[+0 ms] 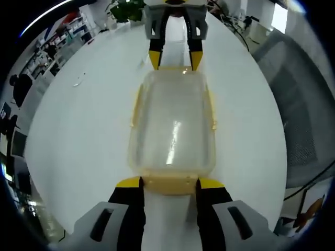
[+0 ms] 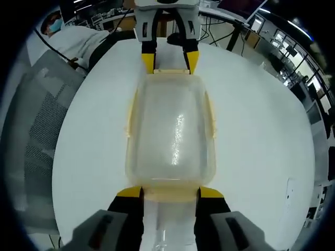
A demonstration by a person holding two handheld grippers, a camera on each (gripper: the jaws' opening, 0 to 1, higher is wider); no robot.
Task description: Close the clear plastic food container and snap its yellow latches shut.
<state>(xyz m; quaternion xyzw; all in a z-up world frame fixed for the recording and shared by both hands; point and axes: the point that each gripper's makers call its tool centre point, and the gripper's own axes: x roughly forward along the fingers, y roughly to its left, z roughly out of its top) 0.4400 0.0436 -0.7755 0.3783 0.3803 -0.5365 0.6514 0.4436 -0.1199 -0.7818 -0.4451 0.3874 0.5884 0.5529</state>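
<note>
The clear plastic container [image 1: 172, 125] [image 2: 170, 130] lies lengthwise on the white table [image 1: 78, 136] [image 2: 261, 130] with its clear lid resting on top. Yellow side latches [image 1: 135, 107] [image 2: 129, 119] run along both long sides and flare slightly outward. My left gripper [image 1: 169, 184] is open, its yellow-tipped jaws flanking the near yellow end latch [image 1: 168, 185]. My right gripper [image 2: 170, 192] is open the same way around the opposite end latch [image 2: 170, 194]. Each gripper also appears at the far end of the other view, the right gripper [image 1: 175, 58] and the left gripper [image 2: 170, 63].
A grey mesh chair [image 1: 296, 104] [image 2: 36, 130] stands beside the table. A person in a grey top [image 2: 73, 39] sits beyond the far edge. A small thin item [image 1: 78, 81] [image 2: 288, 185] lies on the table off to one side. Office desks and a plant [image 1: 125, 9] are behind.
</note>
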